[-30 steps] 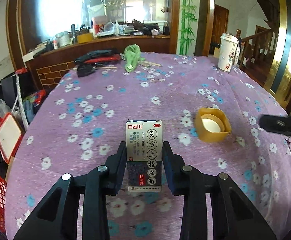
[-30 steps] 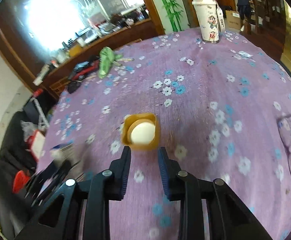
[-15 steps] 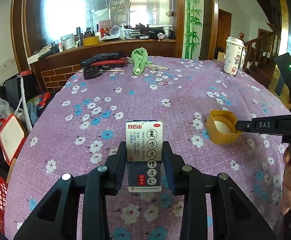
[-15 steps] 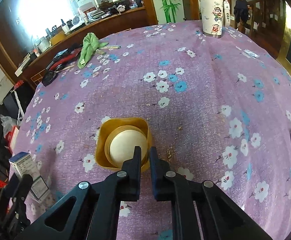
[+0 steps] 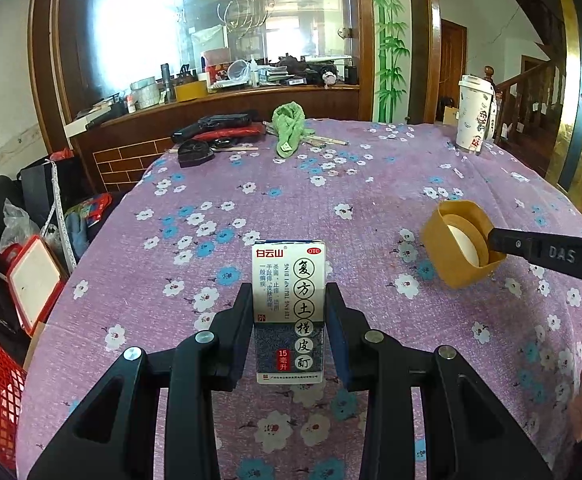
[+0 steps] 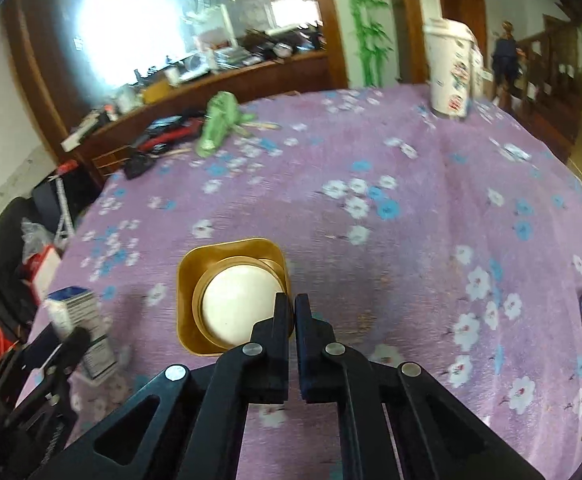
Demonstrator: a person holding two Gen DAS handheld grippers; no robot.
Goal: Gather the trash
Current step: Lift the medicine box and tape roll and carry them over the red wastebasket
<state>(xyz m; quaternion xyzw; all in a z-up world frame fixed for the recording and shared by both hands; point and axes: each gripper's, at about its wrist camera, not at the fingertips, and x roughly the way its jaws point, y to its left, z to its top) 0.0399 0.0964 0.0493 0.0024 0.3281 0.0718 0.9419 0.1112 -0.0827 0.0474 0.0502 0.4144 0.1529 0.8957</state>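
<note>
Both tongs grip trash: left tongs [image 5: 289,322] clamp the box [image 5: 289,312], right tongs [image 6: 292,312] pinch the yellow cup's [image 6: 231,296] rim, lifting it off the worktop [image 6: 411,220]. Next likely needs carrying both to a bin.

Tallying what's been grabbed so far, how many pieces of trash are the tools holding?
2. The medicine box is clamped in the left tool; the yellow cap is pinched by its rim in the right tool.
</note>
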